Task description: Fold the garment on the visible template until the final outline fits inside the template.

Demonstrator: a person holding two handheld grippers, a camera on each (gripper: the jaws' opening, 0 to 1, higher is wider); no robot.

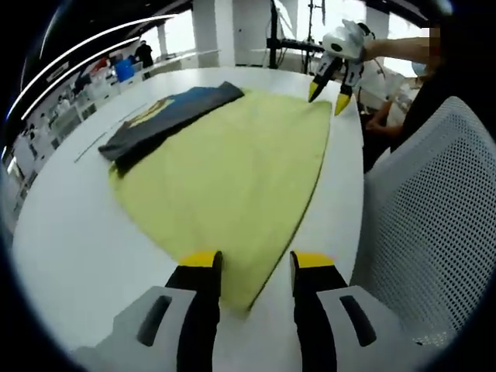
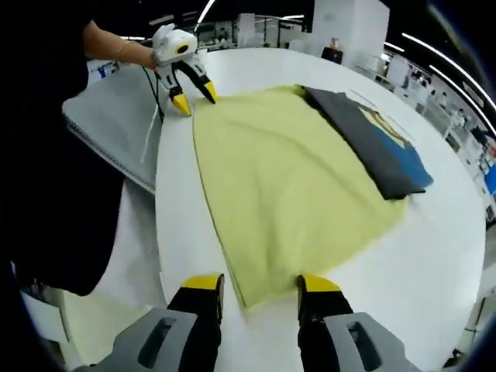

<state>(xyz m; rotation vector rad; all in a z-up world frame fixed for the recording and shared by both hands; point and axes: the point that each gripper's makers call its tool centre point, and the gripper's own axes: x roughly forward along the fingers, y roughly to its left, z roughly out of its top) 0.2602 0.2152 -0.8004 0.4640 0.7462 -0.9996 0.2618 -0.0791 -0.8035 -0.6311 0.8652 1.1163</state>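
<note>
The pale yellow soft cloth garment (image 1: 232, 167), spread flat mid-frame on the round white table (image 1: 70, 232), looks light and limp, best pinched at its near corners, where the left gripper (image 1: 254, 263) and right gripper (image 2: 262, 287) stand parted, holding nothing.

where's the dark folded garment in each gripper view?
Left gripper view: the dark folded garment lies upper left, along the far edge of the yellow cloth.
Right gripper view: the dark folded garment lies upper right, along the yellow cloth's right edge.
Shared landmark: the yellow cloth on the white table, one corner between each view's own open jaws.
</note>
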